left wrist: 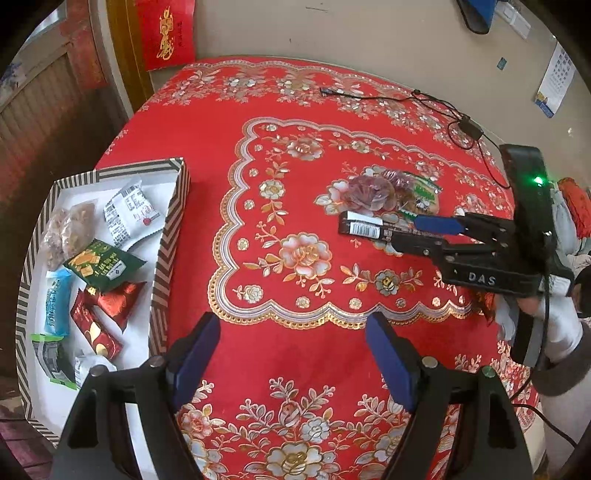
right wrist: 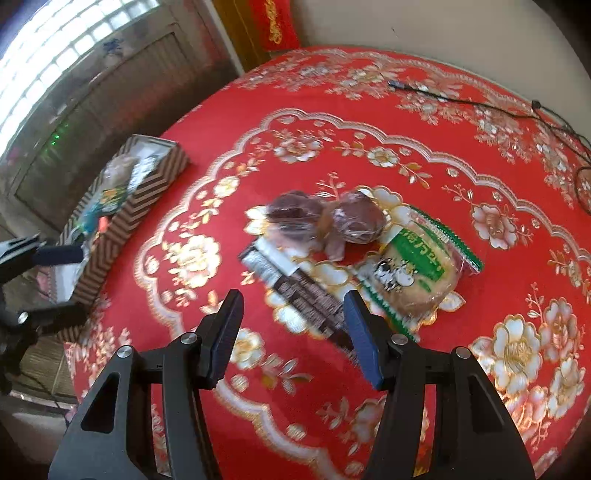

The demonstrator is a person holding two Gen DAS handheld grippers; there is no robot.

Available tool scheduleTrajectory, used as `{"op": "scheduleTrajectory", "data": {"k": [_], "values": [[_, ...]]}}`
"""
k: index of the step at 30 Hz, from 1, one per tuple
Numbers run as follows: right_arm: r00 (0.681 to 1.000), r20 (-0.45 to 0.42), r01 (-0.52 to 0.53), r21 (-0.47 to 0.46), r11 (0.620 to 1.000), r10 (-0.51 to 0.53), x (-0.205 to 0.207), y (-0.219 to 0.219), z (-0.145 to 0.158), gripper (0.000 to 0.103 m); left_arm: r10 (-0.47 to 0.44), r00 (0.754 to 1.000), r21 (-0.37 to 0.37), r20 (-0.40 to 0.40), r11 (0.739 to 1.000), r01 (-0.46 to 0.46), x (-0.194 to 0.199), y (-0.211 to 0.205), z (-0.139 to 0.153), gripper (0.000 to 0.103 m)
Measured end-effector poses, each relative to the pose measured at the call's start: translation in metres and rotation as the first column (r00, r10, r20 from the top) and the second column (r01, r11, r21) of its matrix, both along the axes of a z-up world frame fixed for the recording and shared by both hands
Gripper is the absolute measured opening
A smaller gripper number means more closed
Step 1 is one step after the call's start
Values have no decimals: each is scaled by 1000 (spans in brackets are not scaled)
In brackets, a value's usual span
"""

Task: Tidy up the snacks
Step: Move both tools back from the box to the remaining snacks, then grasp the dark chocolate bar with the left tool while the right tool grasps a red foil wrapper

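A striped box (left wrist: 168,236) at the table's left edge holds several wrapped snacks. It also shows in the right wrist view (right wrist: 122,221). Near the table's middle lie a dark snack bar (left wrist: 364,225) (right wrist: 295,288), two clear-wrapped purple pastries (left wrist: 369,190) (right wrist: 325,218) and a green-wrapped cake (left wrist: 424,195) (right wrist: 417,273). My right gripper (left wrist: 410,230) (right wrist: 293,336) is open, its fingers on either side of the near end of the dark bar, not closed on it. My left gripper (left wrist: 291,354) is open and empty, over bare cloth right of the box.
The round table has a red flowered cloth (left wrist: 295,155). A black cable with an adapter (left wrist: 469,125) lies at the far right. A red banner (left wrist: 166,33) hangs on the wall behind. The box sits at the table's left rim.
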State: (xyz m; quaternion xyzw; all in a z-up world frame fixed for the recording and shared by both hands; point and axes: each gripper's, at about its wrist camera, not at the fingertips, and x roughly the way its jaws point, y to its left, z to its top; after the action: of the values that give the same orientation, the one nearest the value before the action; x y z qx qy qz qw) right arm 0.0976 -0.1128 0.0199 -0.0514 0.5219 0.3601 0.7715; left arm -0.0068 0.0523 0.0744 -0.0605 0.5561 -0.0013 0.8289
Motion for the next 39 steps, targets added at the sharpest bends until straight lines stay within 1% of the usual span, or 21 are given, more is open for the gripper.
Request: {"op": "scheduleTrajectory", "data": {"k": [2,5,7,9,10,11,12,13,16,19,22,25,29,33,34,36,37,39], "values": [[1000,-23,15,6,1000,-15,-2,-1,-5,57,10,1000,-4,-7,1000,-11,1,2,-3,83],[994,-105,9,90,996,0,-26,-2,-5,57,31,999,-13,-17,999,-31,4,6,-9,83],[993,-116,8,135,991,8,-45,-4,0,57,34,999,-18,-17,999,-34,9,4,-10,83],[994,-97,64,152,986,-49,-60,-20,7,57,28,1000,-22,-12,999,-28,14,0,-11,83],[991,-111,94,176,980,-75,-64,-29,9,57,25,1000,-25,-12,999,-25,17,-3,-12,83],[984,-145,132,211,969,-103,-66,-41,10,57,22,1000,-31,-14,999,-22,21,-7,-14,83],[979,-161,160,221,962,-126,-68,-51,11,57,21,1000,-38,-14,999,-22,25,-10,-16,83],[977,-156,176,210,962,-145,-69,-58,12,57,26,1000,-49,-15,998,-27,29,-15,-18,83],[973,-98,222,152,963,-209,-71,-82,22,57,39,999,-86,-24,995,-41,41,-30,-25,83],[961,-46,275,139,951,-271,-70,-106,36,57,71,997,-100,-38,992,-74,50,-43,-31,83],[949,-22,314,127,941,-314,-66,-128,44,57,103,993,-117,-51,987,-108,59,-54,-38,83],[938,-20,345,119,931,-345,-65,-147,46,57,128,990,-118,-61,984,-135,66,-64,-44,83],[930,-13,366,119,923,-367,-66,-163,46,57,136,988,-104,-76,984,-143,76,-81,-52,83],[918,-16,395,118,911,-396,-68,-178,46,57,110,991,-40,-79,993,-114,83,-96,-59,83],[917,-25,399,119,909,-399,-68,-181,45,57,111,990,-36,-87,993,-114,84,-97,-61,83],[917,-22,399,108,911,-399,-69,-183,43,57,115,988,-29,-105,993,-119,85,-96,-66,83],[917,-20,398,103,912,-398,-70,-184,43,57,110,989,-19,-97,994,-112,84,-97,-65,83],[919,-28,394,98,914,-393,-70,-184,40,57,100,989,18,-109,995,-98,83,-97,-66,83]]}}
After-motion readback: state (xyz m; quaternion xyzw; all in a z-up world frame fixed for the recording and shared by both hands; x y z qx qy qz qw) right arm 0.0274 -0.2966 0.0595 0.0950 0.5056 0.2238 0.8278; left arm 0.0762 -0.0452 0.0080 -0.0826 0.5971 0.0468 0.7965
